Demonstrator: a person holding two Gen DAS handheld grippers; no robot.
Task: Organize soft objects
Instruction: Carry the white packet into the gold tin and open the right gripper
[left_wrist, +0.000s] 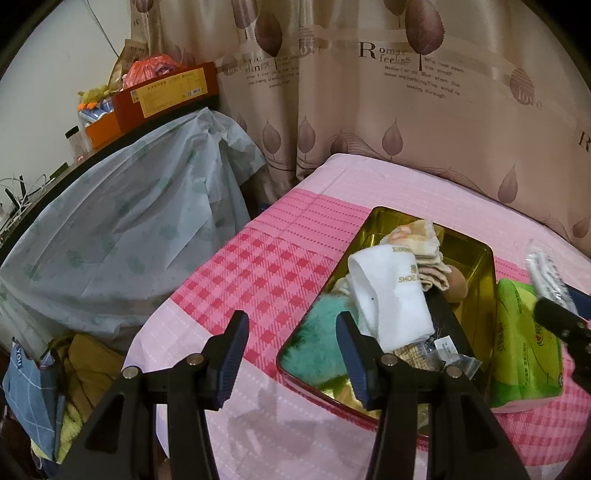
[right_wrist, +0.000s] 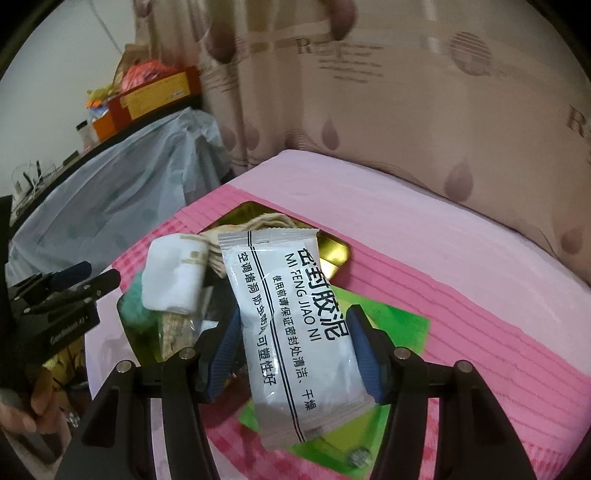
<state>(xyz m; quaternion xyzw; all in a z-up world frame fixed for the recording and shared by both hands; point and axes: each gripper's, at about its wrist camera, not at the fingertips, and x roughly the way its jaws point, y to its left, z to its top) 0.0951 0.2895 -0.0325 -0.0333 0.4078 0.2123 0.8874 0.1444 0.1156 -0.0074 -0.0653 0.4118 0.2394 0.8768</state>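
Sealing-putty packet, white film printed with black characters, sits clamped between the blue pads of the right gripper, which grips it at about mid-length. The packet is held in the air above the green tissue pack and just beside the gold tin, which stands on the pink checked bed cover.

Handling judgement: the packet looks plump and pliable, with a glossy wrapper that is probably slick; the filling should give under pressure rather than crack. It is likely heavier than the cloths for its size. Mid-body hold is sound; the crimped ends (thin, flat film) would offer poor purchase and could tear. A firm squeeze will dent the contents, so moderate pressure seems enough.

Left gripper stands with jaws apart and nothing between them, hovering over the near edge of the tin.

Tin contents already in place: a white rolled cloth marked with gold lettering, a folded patterned cloth, and a teal fluffy item. Remaining free space lies toward the far corner of the tin; the packet would best go down flat there.

Risk noted: the white cloth stands proud of the rim and may topple if bumped.
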